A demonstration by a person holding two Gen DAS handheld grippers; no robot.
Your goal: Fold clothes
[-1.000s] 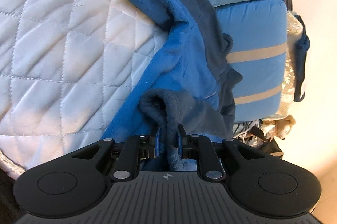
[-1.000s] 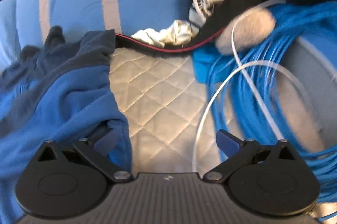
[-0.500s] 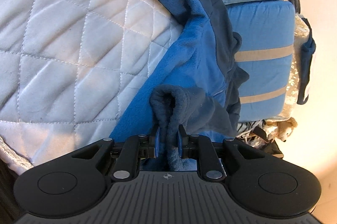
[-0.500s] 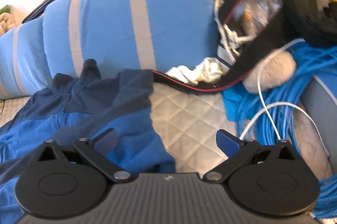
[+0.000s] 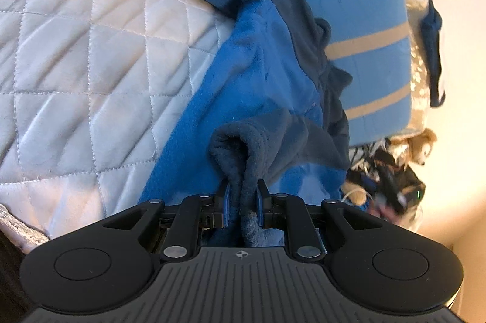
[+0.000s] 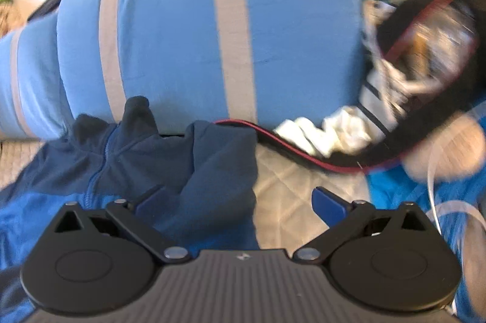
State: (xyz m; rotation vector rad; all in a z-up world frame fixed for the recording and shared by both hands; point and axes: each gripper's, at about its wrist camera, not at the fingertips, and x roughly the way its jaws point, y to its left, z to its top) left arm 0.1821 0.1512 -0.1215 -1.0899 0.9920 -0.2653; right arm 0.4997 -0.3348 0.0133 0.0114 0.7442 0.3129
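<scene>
A fleece jacket (image 5: 255,74) in bright blue with navy panels lies across a white quilted bed cover (image 5: 76,56). My left gripper (image 5: 242,203) is shut on a bunched navy fold of the jacket (image 5: 243,147), which rises in a loop just ahead of the pads. In the right wrist view the jacket's navy collar and zip (image 6: 170,153) lie low and left, against a pillow. My right gripper (image 6: 240,201) is open, its left finger over the navy cloth and its right finger over the quilt (image 6: 285,201); nothing is gripped.
Two light blue pillows with grey stripes (image 6: 212,25) (image 5: 364,56) back the jacket. To the right in the right wrist view lie a black bag with red trim (image 6: 425,98), crumpled white cloth (image 6: 322,134), blue cable coils (image 6: 425,189) and a white cord (image 6: 452,207). A plush toy (image 5: 422,147) lies by the wall.
The right gripper rose and swung left: the pillow now fills its view and the blue cable coils slid to the right edge. The left gripper rolled slightly, still holding the navy fold.
</scene>
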